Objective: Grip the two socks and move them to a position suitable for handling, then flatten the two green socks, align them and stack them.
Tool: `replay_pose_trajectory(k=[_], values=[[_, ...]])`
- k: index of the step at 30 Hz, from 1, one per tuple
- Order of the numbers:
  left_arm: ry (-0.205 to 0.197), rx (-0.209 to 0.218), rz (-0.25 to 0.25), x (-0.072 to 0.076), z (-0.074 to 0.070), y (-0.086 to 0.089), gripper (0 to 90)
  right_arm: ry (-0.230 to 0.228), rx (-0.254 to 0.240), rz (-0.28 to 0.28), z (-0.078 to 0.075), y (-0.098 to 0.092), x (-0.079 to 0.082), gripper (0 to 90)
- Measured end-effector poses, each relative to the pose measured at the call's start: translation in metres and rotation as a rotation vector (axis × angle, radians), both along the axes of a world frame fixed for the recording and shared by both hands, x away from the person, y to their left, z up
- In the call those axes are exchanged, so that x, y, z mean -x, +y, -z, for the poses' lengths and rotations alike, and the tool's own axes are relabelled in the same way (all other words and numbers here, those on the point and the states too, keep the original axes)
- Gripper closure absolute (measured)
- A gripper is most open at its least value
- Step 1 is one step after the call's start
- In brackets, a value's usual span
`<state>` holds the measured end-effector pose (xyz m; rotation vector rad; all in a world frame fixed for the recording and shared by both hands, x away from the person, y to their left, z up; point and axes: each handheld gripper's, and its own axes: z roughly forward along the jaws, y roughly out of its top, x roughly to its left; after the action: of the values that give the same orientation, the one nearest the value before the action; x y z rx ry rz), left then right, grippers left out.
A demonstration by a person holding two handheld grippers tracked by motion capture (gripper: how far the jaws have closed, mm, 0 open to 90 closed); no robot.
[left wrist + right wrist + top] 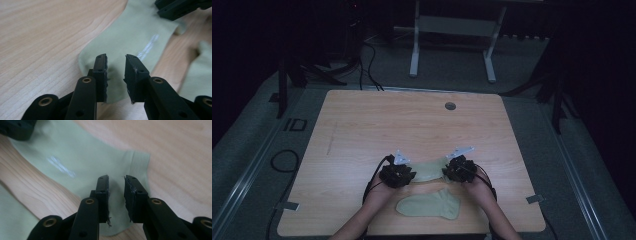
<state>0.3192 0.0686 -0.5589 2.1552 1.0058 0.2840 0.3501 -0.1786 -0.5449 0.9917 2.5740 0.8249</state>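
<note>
We see two pale green socks on the wooden table (362, 125). The first sock (428, 170) lies flat between the two grippers, stretched from left to right. The second sock (429, 205) lies nearer to the person, close to the front edge of the table, and nothing touches it.

The left gripper (398, 175) is at the left end of the first sock, and the right gripper (460, 169) is at its right end. The person's hands come in from the bottom of the high view and hold them.

In the left gripper view, the left gripper (116, 75) has its two black jaws a little apart, with a narrow gap between them. The rounded toe end of the first sock (130, 37) lies under this gap. The pads do not press the cloth, so the jaws are released. A small white print is on the sock.

In the right gripper view, the right gripper (116, 196) also has its jaws slightly apart. Below them is the ribbed cuff end of the first sock (82, 162), flat on the wood. The cloth is not pinched here either.
</note>
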Motion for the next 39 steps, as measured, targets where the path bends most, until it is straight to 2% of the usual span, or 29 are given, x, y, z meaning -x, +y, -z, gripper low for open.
replay_pose_trajectory(k=[1, 3, 7, 9, 11, 17, 19, 24, 32, 35, 37, 39], values=[[0.001, 0.003, 0.004, -0.002, 0.003, 0.000, 71.0, 0.006, 0.006, 0.002, 0.004, -0.001, 0.000, 72.5], [-0.013, 0.005, 0.014, -0.005, 0.005, 0.001, 70.7, 0.008, -0.024, 0.007, 0.005, -0.005, 0.000, 70.6], [-0.031, -0.031, 0.024, -0.010, 0.004, 0.003, 70.6, 0.017, -0.019, -0.006, 0.005, -0.006, 0.003, 69.0], [-0.027, -0.024, 0.020, -0.011, 0.005, 0.004, 70.6, 0.009, -0.001, -0.022, 0.004, -0.007, 0.004, 67.5], [-0.031, -0.033, 0.025, -0.009, 0.005, 0.005, 70.6, 0.016, -0.012, -0.020, 0.004, -0.010, 0.003, 67.3], [-0.032, -0.019, 0.012, -0.006, 0.004, 0.005, 69.3, 0.023, -0.024, -0.023, 0.004, -0.008, 0.002, 66.7], [-0.031, -0.007, 0.015, -0.004, 0.002, 0.006, 63.2, 0.031, -0.027, -0.026, 0.003, -0.008, 0.001, 65.2], [-0.047, 0.026, 0.019, 0.004, -0.012, 0.012, 51.6, 0.034, -0.066, -0.057, -0.006, -0.007, 0.004, 52.6], [-0.046, 0.051, 0.026, 0.022, -0.032, 0.030, 42.1, -0.019, -0.079, -0.079, -0.027, -0.008, 0.019, 38.3], [-0.054, 0.051, 0.025, 0.031, -0.036, 0.036, 39.7, -0.044, -0.080, -0.068, -0.035, -0.011, 0.026, 35.5], [-0.054, 0.063, 0.021, 0.037, -0.038, 0.040, 39.7, -0.075, -0.073, -0.063, -0.040, -0.013, 0.032, 38.2], [-0.054, 0.064, 0.027, 0.043, -0.039, 0.043, 38.6, -0.044, -0.080, -0.064, -0.044, -0.017, 0.037, 39.8]])
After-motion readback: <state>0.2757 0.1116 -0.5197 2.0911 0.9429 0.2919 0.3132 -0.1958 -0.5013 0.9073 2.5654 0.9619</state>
